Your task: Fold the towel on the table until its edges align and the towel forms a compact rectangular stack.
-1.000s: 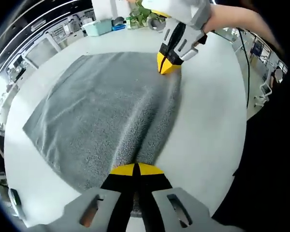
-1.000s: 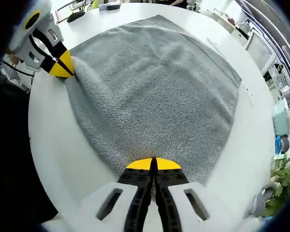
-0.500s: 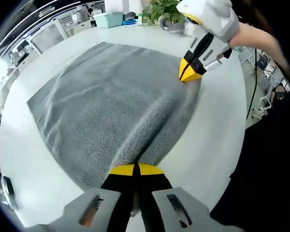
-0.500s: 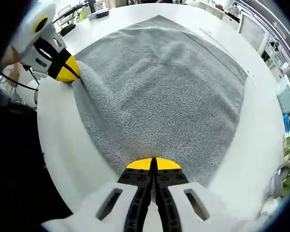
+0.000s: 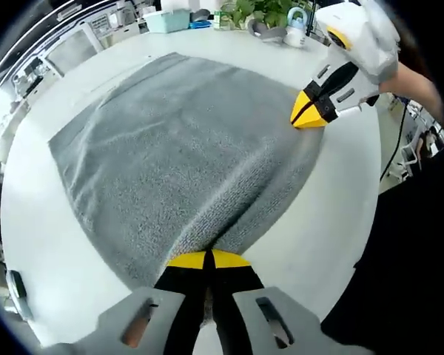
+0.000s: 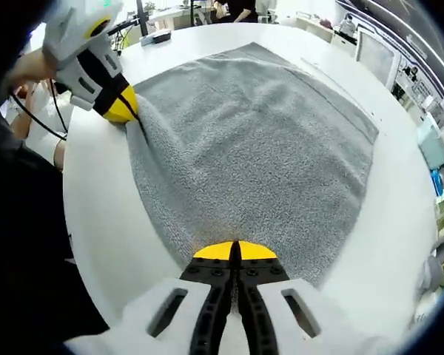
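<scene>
White table (image 5: pixel 340 222): grey towel (image 5: pixel 177 148) spread flat. Near corners clamped by left gripper (image 5: pixel 207 259) and right gripper (image 6: pixel 235 251); near edge now raised higher, first fold judged begun.

Grey towel (image 6: pixel 266 148) spread on white round table (image 6: pixel 103 222). Right gripper (image 6: pixel 234 255) jaws closed, pinching the near towel edge. Left gripper (image 6: pixel 126 111) at upper left, yellow tips clamped on another corner, fabric slightly lifted there.
</scene>
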The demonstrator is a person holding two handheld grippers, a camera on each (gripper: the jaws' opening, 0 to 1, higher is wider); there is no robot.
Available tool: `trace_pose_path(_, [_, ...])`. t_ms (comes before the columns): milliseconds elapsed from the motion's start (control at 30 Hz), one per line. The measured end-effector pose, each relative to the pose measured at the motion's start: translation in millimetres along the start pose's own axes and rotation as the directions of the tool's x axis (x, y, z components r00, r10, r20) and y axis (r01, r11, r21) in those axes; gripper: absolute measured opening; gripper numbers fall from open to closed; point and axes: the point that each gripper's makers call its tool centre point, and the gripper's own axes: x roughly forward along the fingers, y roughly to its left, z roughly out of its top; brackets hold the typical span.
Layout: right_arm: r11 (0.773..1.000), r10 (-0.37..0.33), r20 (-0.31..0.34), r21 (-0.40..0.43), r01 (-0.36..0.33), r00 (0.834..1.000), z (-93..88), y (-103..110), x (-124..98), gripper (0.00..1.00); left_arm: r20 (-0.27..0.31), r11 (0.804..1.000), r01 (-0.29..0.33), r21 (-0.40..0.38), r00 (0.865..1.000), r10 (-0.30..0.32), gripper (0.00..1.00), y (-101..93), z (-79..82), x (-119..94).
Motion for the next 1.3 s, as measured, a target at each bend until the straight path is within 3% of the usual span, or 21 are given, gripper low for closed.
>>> trace_pose_path(100, [1.000,0.009,-0.001,-0.005,-0.009,1.000,1.0,6,1,0.00,-0.065,0.998,-0.031,0.062,0.997,0.035,0.01,3.5,-3.7,-1])
trace_pose_path(300, [0.999,-0.019,-0.020,-0.049,0.018,1.000,1.0,8,0,0.00,-0.069,0.999,-0.018,0.041,0.997,0.020,0.01,3.9,-4.3,-1])
trace_pose_path(400, [0.999,-0.005,-0.023,-0.037,0.004,1.000,2.0,11,1,0.00,-0.137,0.987,-0.047,0.156,0.988,0.069,0.01,7.6,-10.0,-3])
trace_pose_path(600, [0.999,-0.009,-0.022,-0.037,0.008,1.000,0.3,13,0,0.00,-0.133,0.990,-0.038,0.138,0.989,0.057,0.01,7.1,-8.7,-3])
trace_pose_path(733, [0.998,-0.032,-0.018,-0.063,0.031,0.999,0.3,14,0,0.00,-0.148,0.969,-0.006,0.248,0.988,0.044,0.01,5.0,-9.8,-3])
trace_pose_path(800, [0.995,-0.048,-0.015,-0.086,0.046,0.999,0.3,14,0,0.00,-0.152,0.978,-0.009,0.210,0.988,0.041,0.01,5.6,-10.0,-3])
trace_pose_path(833, [0.992,-0.055,-0.011,-0.115,0.053,0.998,0.7,14,0,0.00,-0.154,0.977,-0.003,0.214,0.987,0.037,0.01,5.1,-10.1,-3])
trace_pose_path(1167, [0.986,-0.106,0.045,-0.124,0.111,0.993,0.7,15,-1,0.00,-0.142,0.957,-0.005,0.291,0.989,0.049,0.01,3.4,-11.3,-4])
trace_pose_path(1300, [0.984,-0.106,0.039,-0.137,0.110,0.994,-0.7,19,-2,0.00,-0.116,0.972,-0.007,0.236,0.993,0.036,0.01,2.5,-12.1,-4])
